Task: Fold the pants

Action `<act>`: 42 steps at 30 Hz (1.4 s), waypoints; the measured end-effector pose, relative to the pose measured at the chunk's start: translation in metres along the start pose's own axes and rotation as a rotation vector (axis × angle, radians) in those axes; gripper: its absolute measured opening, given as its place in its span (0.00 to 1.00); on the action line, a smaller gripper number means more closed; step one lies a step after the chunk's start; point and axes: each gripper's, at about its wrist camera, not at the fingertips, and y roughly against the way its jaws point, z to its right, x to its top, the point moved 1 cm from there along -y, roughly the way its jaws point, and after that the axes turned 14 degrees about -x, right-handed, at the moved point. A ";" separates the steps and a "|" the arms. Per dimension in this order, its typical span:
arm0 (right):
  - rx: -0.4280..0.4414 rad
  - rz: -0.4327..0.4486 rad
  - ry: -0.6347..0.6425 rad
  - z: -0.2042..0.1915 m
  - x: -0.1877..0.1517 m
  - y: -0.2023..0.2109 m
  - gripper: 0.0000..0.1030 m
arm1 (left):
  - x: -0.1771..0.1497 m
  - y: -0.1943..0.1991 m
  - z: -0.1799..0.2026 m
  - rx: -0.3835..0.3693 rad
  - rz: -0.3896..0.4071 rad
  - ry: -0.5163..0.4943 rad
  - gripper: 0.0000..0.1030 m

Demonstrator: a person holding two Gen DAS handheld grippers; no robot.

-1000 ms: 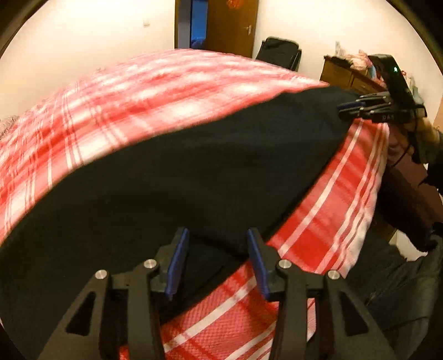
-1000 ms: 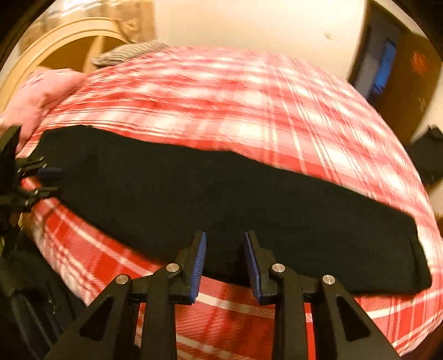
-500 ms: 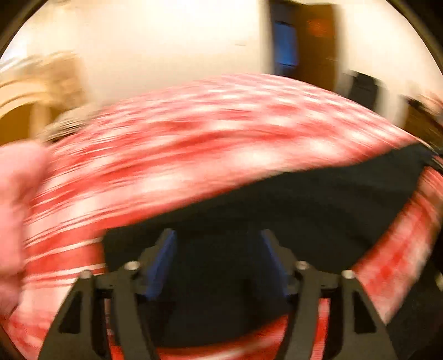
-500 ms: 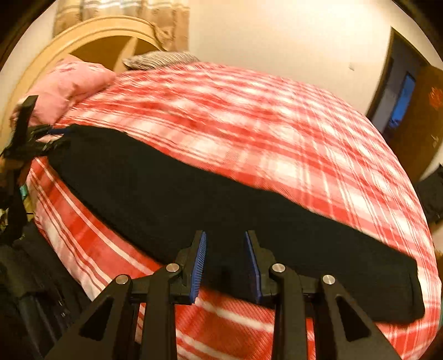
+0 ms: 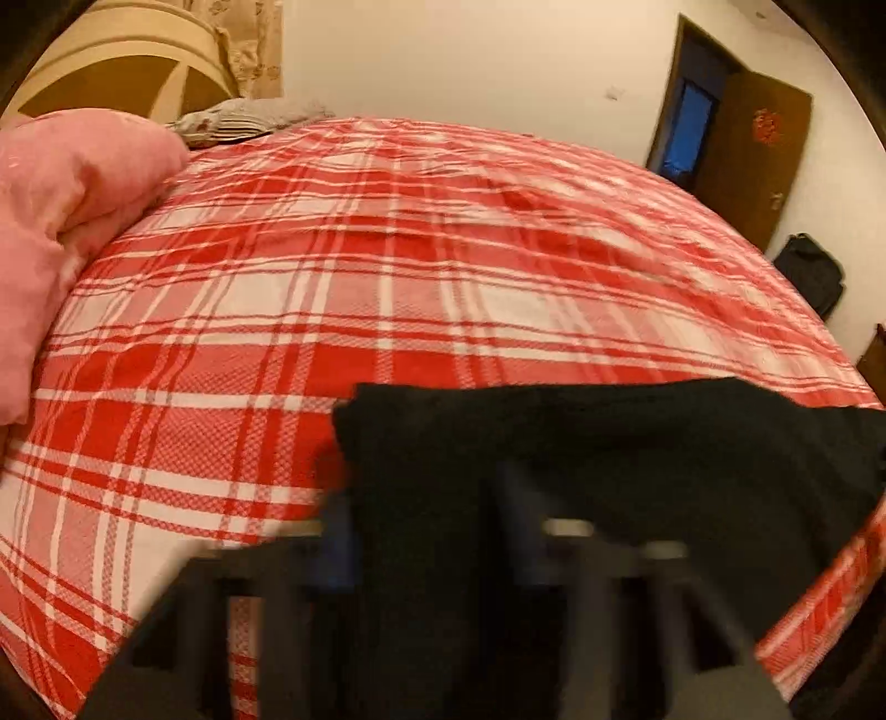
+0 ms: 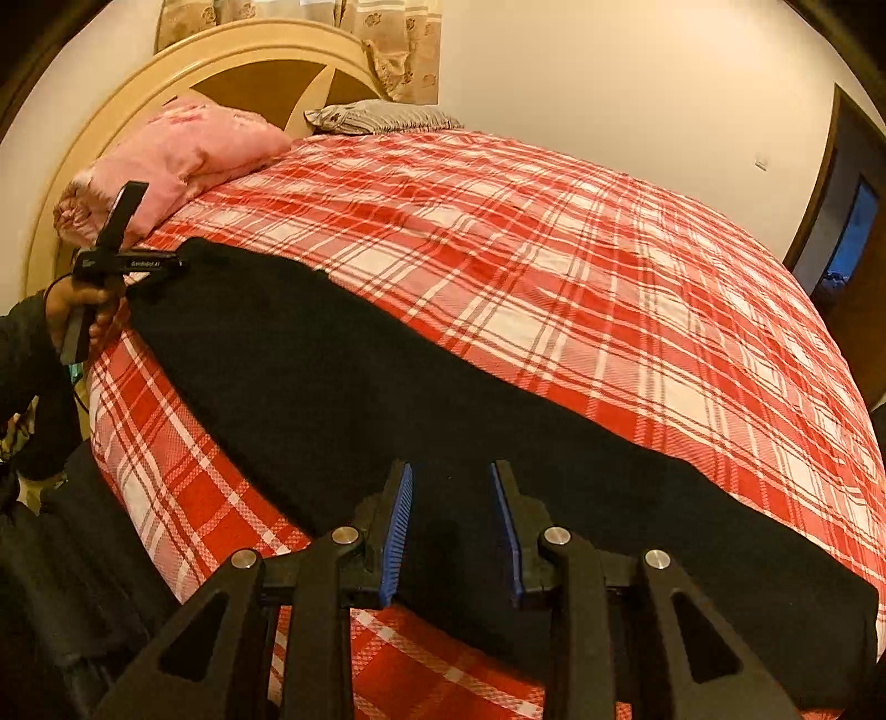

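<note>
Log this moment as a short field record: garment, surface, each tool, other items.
garment: black pants, lying long and flat near the bed's edge
surface: red plaid bedspread
left tool: at one end of the pants; blurred in its own view
right tool: open, over the pants' near edge
other: pink pillow, headboard

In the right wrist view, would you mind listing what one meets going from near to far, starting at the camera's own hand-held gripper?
Right hand-held gripper → black pants → red plaid bedspread → grey striped pillow → floral curtain.
</note>
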 end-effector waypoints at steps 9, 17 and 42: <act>0.078 -0.013 0.009 -0.019 0.013 -0.013 0.29 | 0.001 -0.004 0.002 0.053 -0.006 -0.064 0.28; 0.280 0.021 0.112 -0.083 0.036 -0.022 0.29 | -0.002 0.023 0.001 0.095 0.052 -0.030 0.49; 0.511 -0.138 0.225 -0.177 0.036 -0.057 0.29 | -0.010 0.010 0.116 -0.149 0.070 -0.191 0.73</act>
